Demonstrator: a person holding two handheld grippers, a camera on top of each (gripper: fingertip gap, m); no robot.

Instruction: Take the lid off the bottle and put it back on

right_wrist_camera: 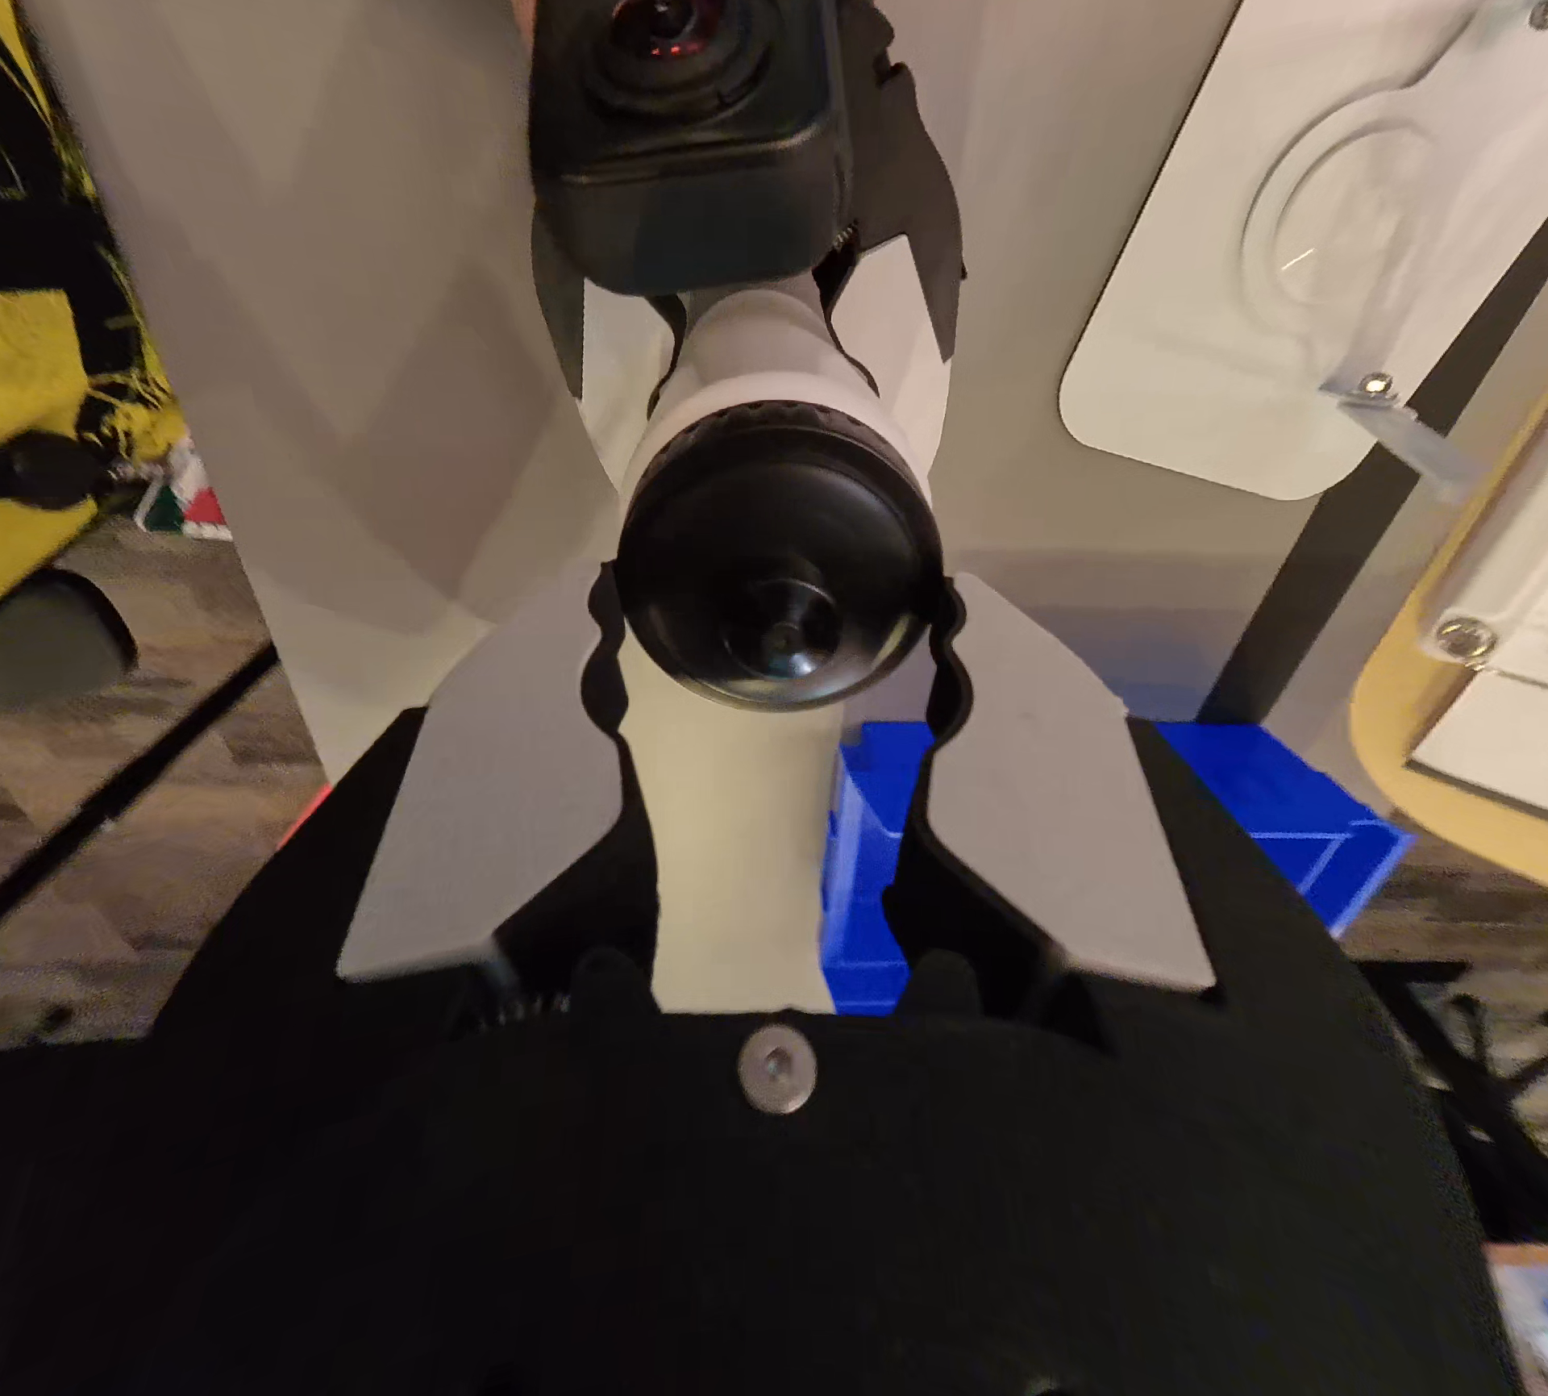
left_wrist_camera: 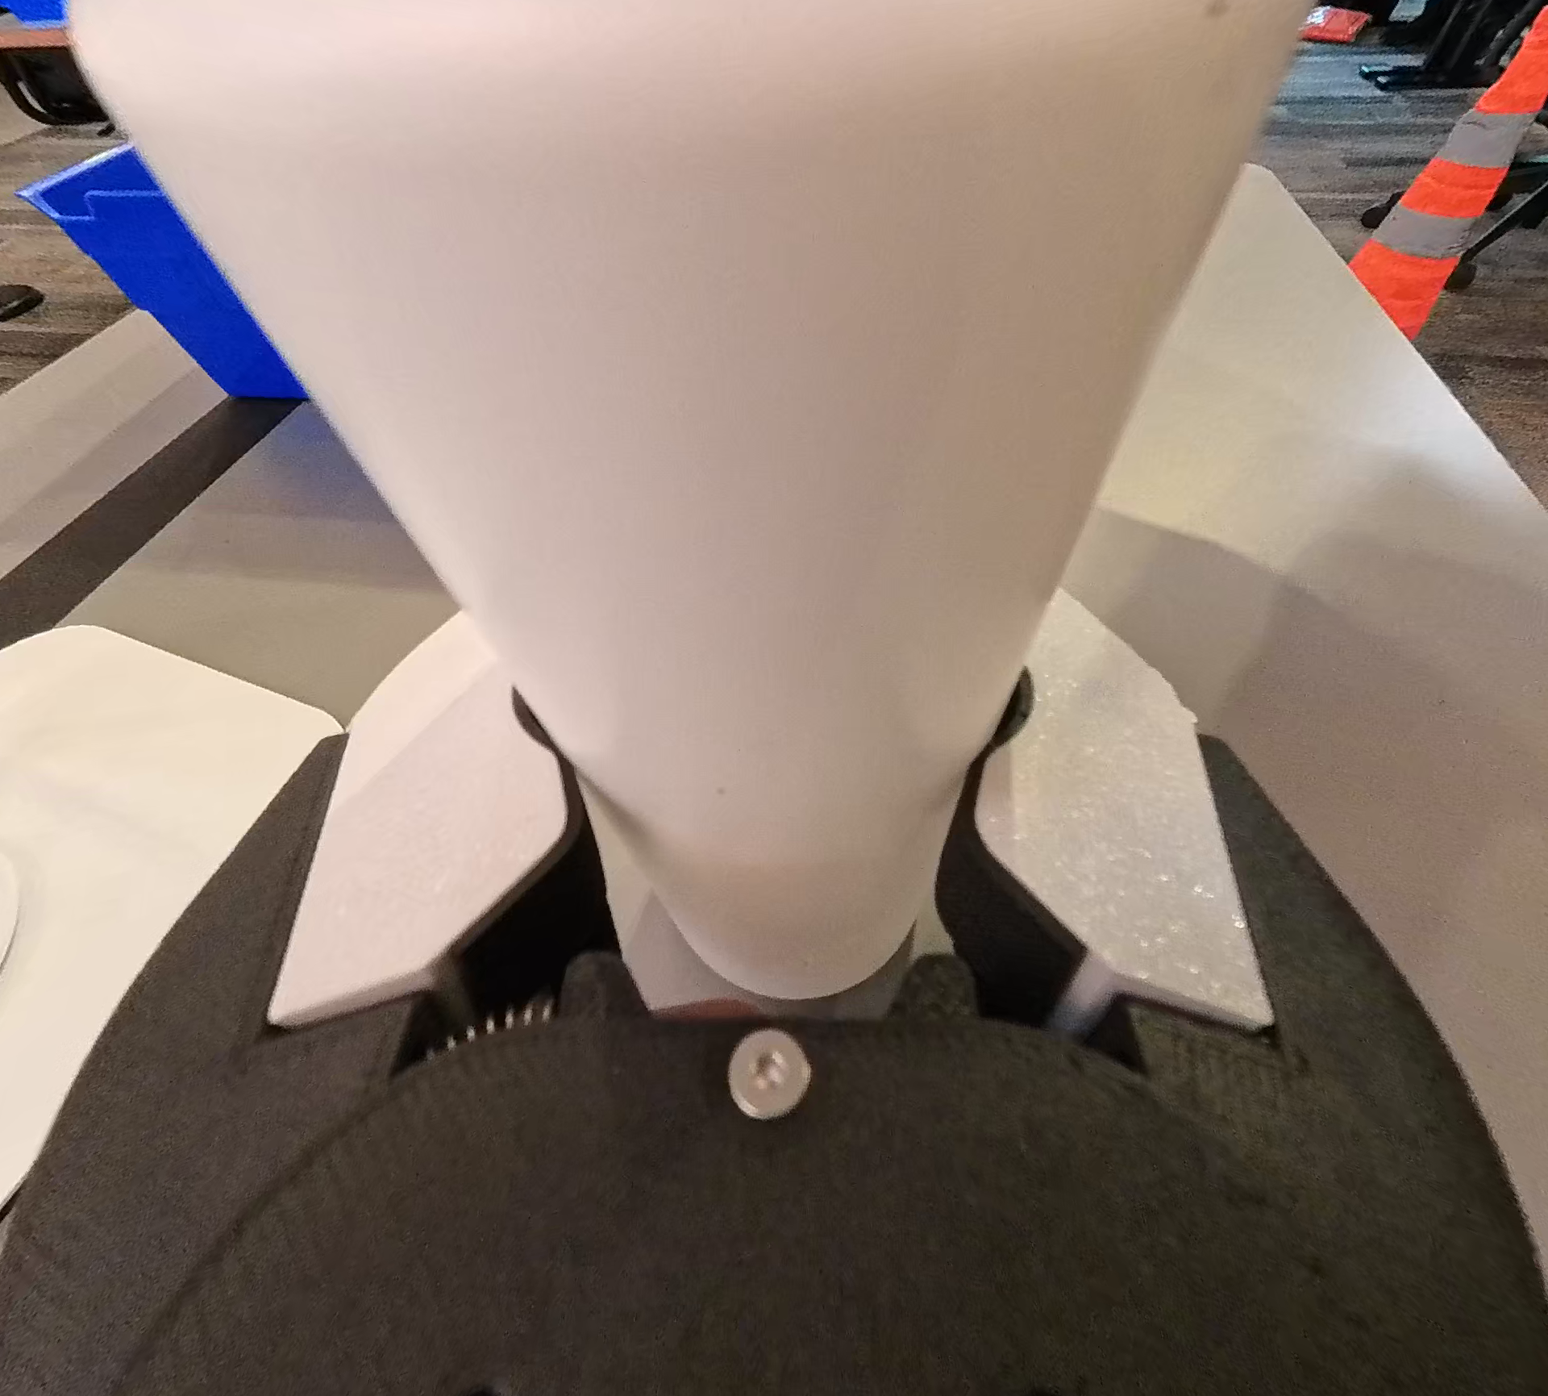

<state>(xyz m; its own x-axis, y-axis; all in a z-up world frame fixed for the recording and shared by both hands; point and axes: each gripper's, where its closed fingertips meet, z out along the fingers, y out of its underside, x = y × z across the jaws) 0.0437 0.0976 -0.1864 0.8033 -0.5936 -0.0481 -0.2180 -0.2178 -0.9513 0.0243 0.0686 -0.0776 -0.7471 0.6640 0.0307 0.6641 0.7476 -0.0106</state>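
1. In my left wrist view, on the far left, a blue plastic bin (left_wrist_camera: 167, 283) sits at the table's edge; I cannot see inside it.
2. My left gripper (left_wrist_camera: 766, 719) is squeezed tight on the lower part of the tall white plastic bottle (left_wrist_camera: 712, 308). The bottle is held up over the pale grey table (left_wrist_camera: 1307, 518).
3. To the right, an orange cone with grey stripes (left_wrist_camera: 1457, 183) stands on the floor.
4. In my right wrist view, my right gripper (right_wrist_camera: 775, 602) has its two fingers pressed on the sides of the round black lid (right_wrist_camera: 775, 568). The lid sits on the bottle's top.
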